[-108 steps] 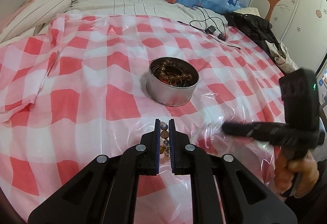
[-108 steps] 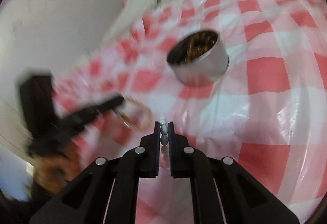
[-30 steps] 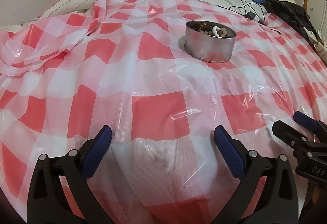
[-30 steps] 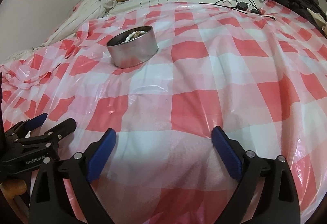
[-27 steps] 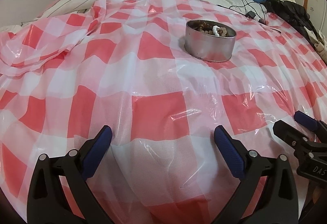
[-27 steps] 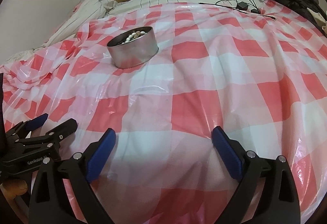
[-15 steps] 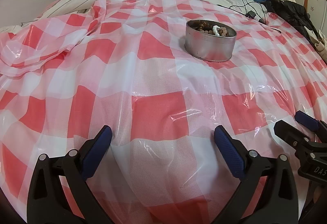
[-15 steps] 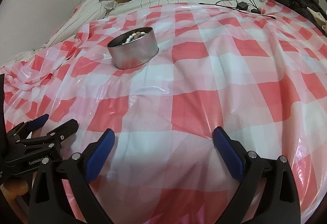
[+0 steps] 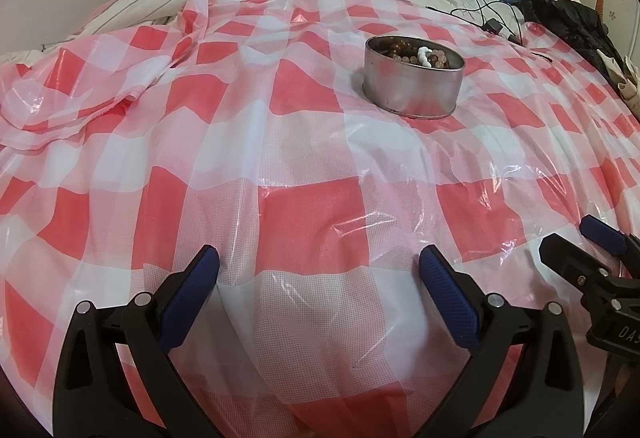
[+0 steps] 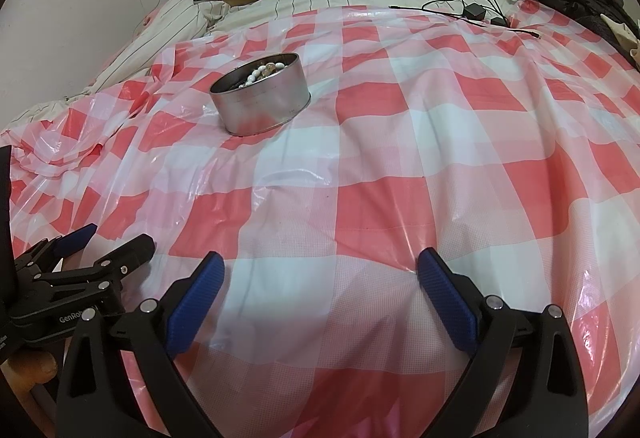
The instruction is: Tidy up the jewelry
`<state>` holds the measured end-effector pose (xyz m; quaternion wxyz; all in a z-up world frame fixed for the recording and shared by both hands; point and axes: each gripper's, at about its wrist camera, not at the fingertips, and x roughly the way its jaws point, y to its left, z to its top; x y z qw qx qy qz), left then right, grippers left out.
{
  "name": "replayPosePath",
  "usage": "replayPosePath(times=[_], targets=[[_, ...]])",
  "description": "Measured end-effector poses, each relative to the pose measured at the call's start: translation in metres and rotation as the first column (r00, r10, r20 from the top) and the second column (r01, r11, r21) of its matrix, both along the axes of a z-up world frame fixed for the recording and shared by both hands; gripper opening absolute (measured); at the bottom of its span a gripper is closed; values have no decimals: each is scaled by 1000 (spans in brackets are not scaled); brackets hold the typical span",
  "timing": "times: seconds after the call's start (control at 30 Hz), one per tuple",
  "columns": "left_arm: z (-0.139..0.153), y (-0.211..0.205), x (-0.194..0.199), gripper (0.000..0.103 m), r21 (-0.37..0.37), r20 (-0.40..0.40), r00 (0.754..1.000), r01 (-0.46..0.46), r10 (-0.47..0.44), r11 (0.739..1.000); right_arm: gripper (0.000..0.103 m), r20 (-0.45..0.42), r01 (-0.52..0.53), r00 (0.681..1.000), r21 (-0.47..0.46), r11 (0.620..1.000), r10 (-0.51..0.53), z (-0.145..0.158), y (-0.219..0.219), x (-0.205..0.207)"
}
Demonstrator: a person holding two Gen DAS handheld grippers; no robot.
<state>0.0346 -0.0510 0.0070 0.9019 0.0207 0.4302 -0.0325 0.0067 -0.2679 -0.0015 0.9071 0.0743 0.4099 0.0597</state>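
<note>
Up at 1 o'clock from the left gripper (image 9: 319, 270), well apart: round tin (image 9: 414, 83) on the checked sheet (image 9: 304, 222), with bead bracelets (image 9: 420, 53) inside, maybe three. Both wide open, holding nothing. From the right gripper (image 10: 320, 276), at 11 o'clock.

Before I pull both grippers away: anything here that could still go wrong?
Two risks. The round silver metal tin sits on a wrinkled red-and-white checked plastic sheet over soft bedding; snagging the sheet could tip it. The white bead bracelet lies near the rim and might spill. The left gripper and right gripper are open and empty.
</note>
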Motion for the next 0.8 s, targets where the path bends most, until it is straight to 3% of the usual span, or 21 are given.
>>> replayPosePath(times=[0.8], targets=[[-5, 3, 4, 96, -15, -31, 999, 4, -4, 1000, 94, 0, 1, 1000, 1, 1000, -1, 0, 0, 0]])
